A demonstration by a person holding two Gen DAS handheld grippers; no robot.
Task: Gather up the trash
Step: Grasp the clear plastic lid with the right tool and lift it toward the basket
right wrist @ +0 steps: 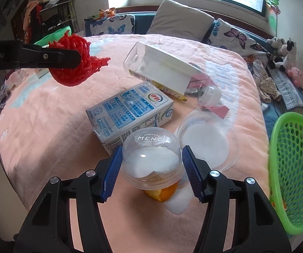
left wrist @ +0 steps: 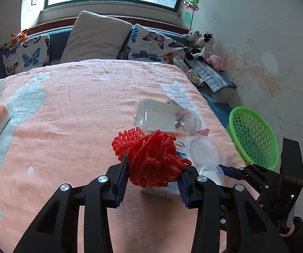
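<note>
1. Left gripper (left wrist: pixel 154 168): clenched on red foam net (left wrist: pixel 151 158), held above the bed (left wrist: pixel 67 109).
2. Right gripper (right wrist: pixel 152 168): jaws flank clear dome cup (right wrist: pixel 151 158); grasp uncertain.
3. Green basket (right wrist: pixel 292 168): off the bed's right edge, nearer the right gripper.
4. Milk carton (right wrist: pixel 130 113), bottle (right wrist: pixel 168 71): lying mid-bed.

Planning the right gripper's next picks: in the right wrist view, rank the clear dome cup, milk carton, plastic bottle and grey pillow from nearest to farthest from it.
1. Dome cup, between the right gripper's fingers.
2. Milk carton, just behind, left.
3. Bottle, lying mid-bed.
4. Pillow, at the headboard.
</note>
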